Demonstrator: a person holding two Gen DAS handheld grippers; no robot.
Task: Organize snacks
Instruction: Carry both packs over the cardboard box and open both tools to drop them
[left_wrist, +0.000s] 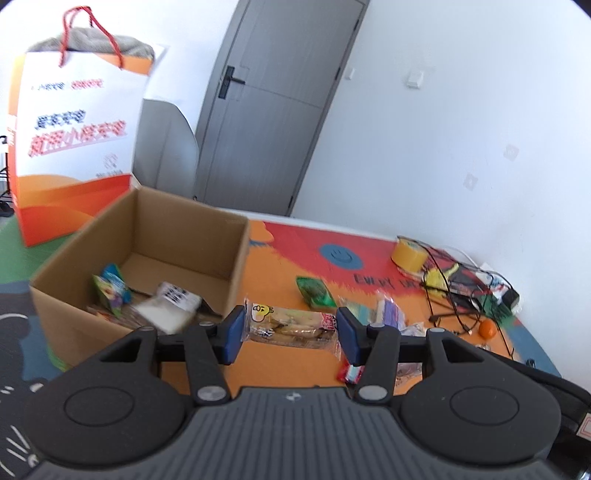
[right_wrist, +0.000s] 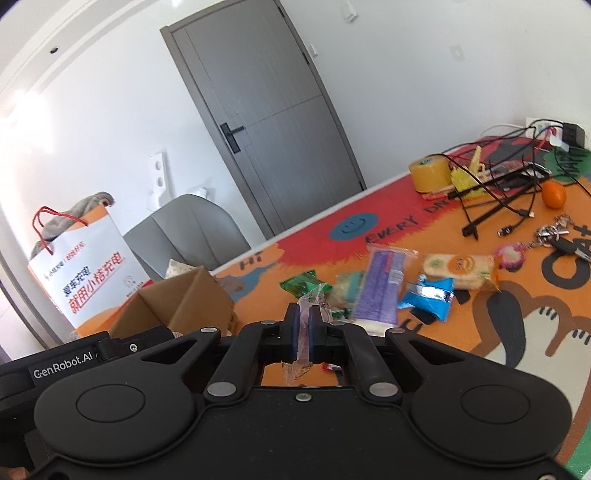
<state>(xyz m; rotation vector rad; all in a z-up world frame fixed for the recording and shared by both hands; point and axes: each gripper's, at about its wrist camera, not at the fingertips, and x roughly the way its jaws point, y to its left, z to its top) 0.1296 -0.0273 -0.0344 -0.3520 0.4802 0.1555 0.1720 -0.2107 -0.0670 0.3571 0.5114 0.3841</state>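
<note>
My left gripper (left_wrist: 291, 332) is shut on a clear pack of pale pastries with a cartoon label (left_wrist: 291, 325), held crosswise between the blue pads just right of the open cardboard box (left_wrist: 236, 258). Several snack packs lie inside the box. My right gripper (right_wrist: 303, 328) is shut on a small clear-wrapped snack (right_wrist: 312, 304), whose wrapper sticks up above the pads and hangs below them. On the orange mat beyond lie a green pack (right_wrist: 301, 282), a purple pack (right_wrist: 382, 288), a blue pack (right_wrist: 430, 295) and a pack of round crackers (right_wrist: 458, 271). The box (right_wrist: 177, 306) is to the left in the right wrist view.
A tall white and orange paper bag (left_wrist: 74, 140) stands behind the box. At the table's far right are a yellow tape roll (left_wrist: 408, 254), tangled black cables (left_wrist: 454, 295), an orange fruit (left_wrist: 487, 328) and keys (right_wrist: 554, 236). A grey chair (right_wrist: 184, 229) and a door stand beyond the table.
</note>
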